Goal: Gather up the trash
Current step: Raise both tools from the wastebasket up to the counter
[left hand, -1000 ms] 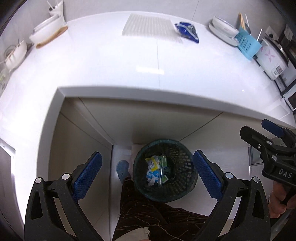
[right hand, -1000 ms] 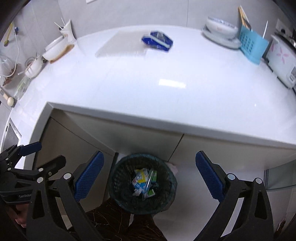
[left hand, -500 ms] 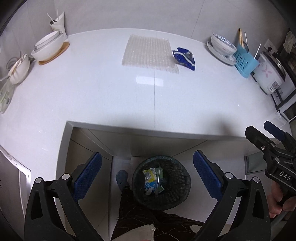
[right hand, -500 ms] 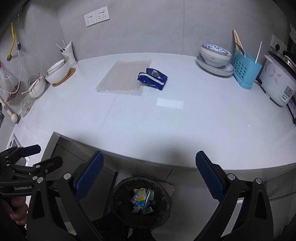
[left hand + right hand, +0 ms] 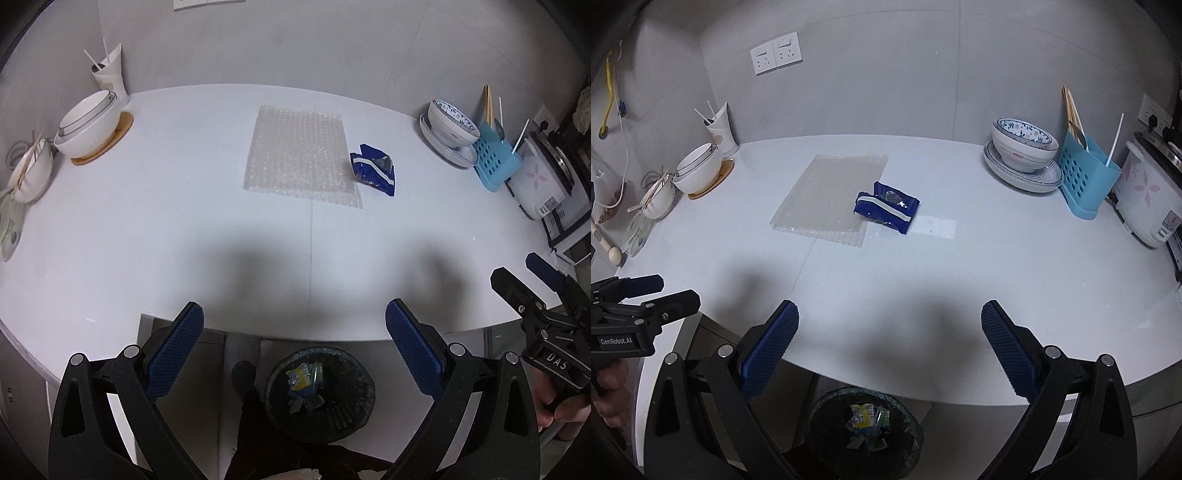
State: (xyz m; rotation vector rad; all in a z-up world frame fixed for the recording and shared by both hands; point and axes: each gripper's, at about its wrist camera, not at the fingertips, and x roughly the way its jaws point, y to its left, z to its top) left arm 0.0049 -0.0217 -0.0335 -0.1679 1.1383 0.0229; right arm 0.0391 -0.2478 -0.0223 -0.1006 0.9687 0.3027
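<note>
So, blue wrapper (image 5: 886, 211) lies crumpled on the white counter (image 5: 923, 277), its left edge overlapping the right side of the bubble wrap sheet (image 5: 827, 199). We see both pieces of trash in mid-counter, well ahead of both grippers and touching neither. From our left wrist view the wrapper (image 5: 373, 173) sits ahead and a bit right of center, bubble wrap (image 5: 299, 151) straight ahead.

Our right gripper (image 5: 889, 343) is spread wide, holding nothing, hanging over the near edge of the counter. Wrapper lines up roughly with the gap between its blue pads (image 5: 768, 350). Our left gripper (image 5: 294, 345) is likewise spread wide and holding nothing, at the near counter edge. Each gripper shows at the edge of the other's view, jaws apart.

Below the counter edge, between and under the fingers, stands the dark mesh bin (image 5: 354, 410) with a few colorful wrappers inside.

Around the perimeter: white bowl on a wooden coaster (image 5: 701, 170) at left, patterned bowl on a plate (image 5: 1023, 147) at right, blue utensil caddy (image 5: 1086, 177) just beside it, rice cooker (image 5: 1148, 199) at far right.
</note>
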